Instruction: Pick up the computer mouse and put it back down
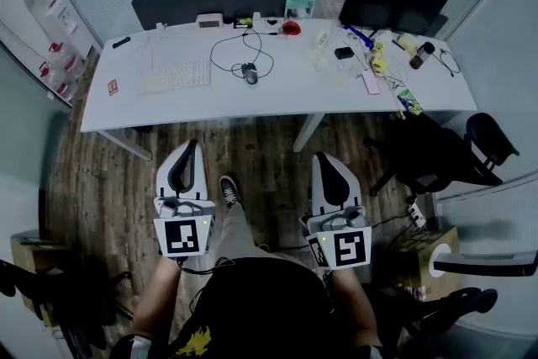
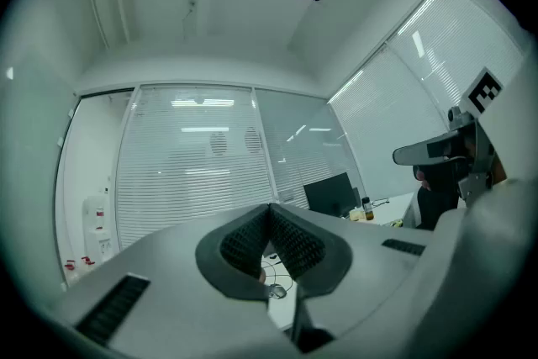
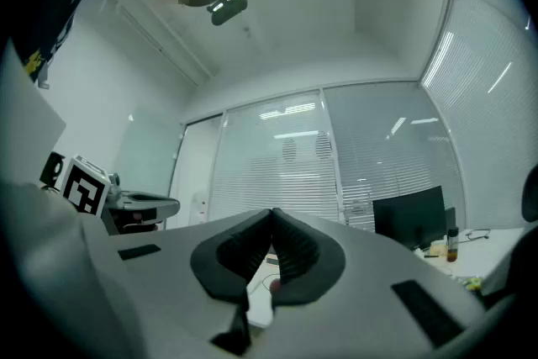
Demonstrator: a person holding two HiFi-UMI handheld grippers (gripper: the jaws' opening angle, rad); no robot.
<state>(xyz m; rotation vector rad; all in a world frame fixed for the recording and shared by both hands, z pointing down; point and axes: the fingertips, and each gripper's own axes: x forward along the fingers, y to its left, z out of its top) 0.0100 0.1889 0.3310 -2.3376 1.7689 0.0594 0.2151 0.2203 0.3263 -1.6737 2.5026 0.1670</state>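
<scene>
Computer mouse (image 1: 250, 73) — dark, corded, lying on the white desk (image 1: 252, 103) near its middle, just right of the pale keyboard (image 1: 176, 76). Its cable (image 1: 220, 48) runs away from it in loose loops toward the desk's far edge.

Hazards, as judged from this layout:
- Cable drag. A lift may pull the loops taut, so the mouse could twist in the grip or be tugged out of it.
- Rounded shell. Two narrow jaws closing off-centre could squeeze it out sideways, toward the keyboard or the clutter on the right of the desk.
- Approach. Both jaw pairs would have to be opened before the reach; arriving closed would only shove the mouse along the desk.
- Set-down. Letting go too high could land it on its own cable and leave it tilted.

Position relative to the tools: the mouse sits well apart from both, across open floor and beyond the desk's near edge, roughly between the two lines of aim. Nothing touches it.

Left gripper (image 1: 192, 145) — jaws pressed fully together, nothing between them, held low by the person's knee. Right gripper (image 1: 323, 157) — likewise closed tight and empty.
</scene>
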